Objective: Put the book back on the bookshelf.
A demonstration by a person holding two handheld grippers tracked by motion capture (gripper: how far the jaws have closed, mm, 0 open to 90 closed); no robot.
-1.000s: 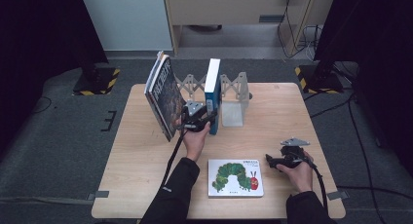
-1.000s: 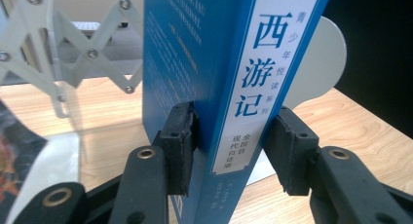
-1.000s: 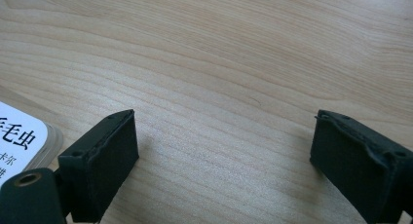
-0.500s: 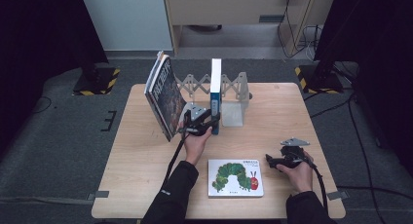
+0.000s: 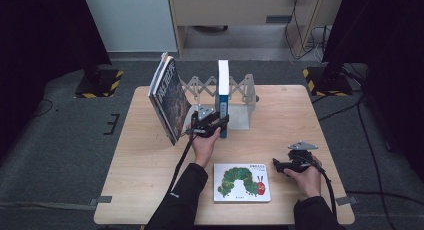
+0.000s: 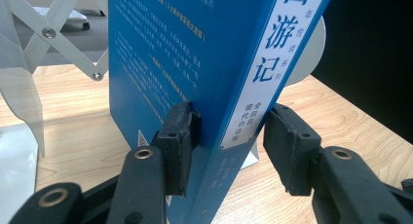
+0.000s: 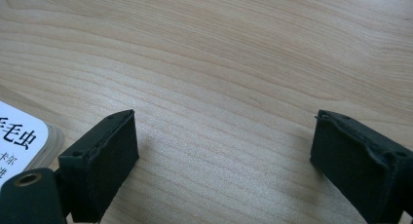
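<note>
Little has shifted: left gripper fingers straddle the glossy blue book, right pad slightly off; right gripper gapes.

Tilted dark book, caterpillar picture book, perhaps a folding white rack, wooden table.

On the wooden surface, the left gripper sits at the foot of an upright blue book in the white rack. A dark book leans at its nine o'clock. The right gripper rests at three o'clock of the caterpillar book.
</note>
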